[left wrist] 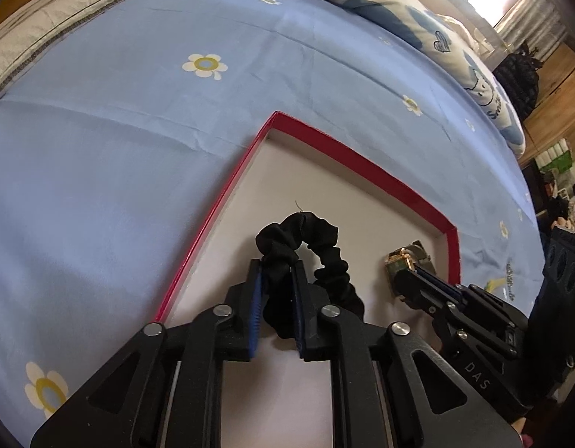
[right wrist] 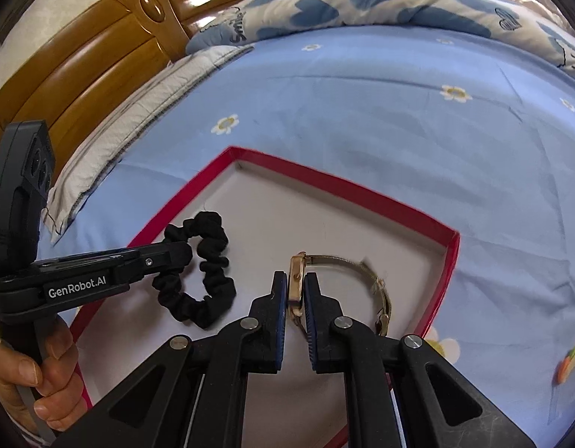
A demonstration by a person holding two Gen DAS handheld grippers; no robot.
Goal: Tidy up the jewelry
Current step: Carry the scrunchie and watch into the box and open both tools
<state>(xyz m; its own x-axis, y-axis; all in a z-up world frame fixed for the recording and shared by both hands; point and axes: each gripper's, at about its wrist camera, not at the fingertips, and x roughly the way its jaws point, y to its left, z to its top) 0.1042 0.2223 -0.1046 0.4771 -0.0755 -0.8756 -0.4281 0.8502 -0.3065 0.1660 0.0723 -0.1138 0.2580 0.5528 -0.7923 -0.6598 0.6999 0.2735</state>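
Note:
A shallow red-rimmed box (left wrist: 362, 170) (right wrist: 343, 187) with a white floor lies on the blue bedsheet. My left gripper (left wrist: 278, 265) (right wrist: 179, 252) is shut on a black scrunchie (left wrist: 317, 231) (right wrist: 216, 261), whose loop rests on the box floor at the left. My right gripper (right wrist: 295, 276) (left wrist: 410, 276) is shut on the gold case of a wristwatch (right wrist: 298, 263) (left wrist: 399, 261). The watch stands on edge, and its metal band curves to the right above the box floor near the right wall.
The blue flowered bedsheet (right wrist: 399, 112) surrounds the box. A blue-patterned quilt (right wrist: 362, 0) lies along the far side, a pale pillow (right wrist: 138, 104) and wooden headboard (right wrist: 82, 67) at left. A small colourful object (right wrist: 567, 366) lies on the sheet at right. A hand (right wrist: 44, 373) holds the left gripper.

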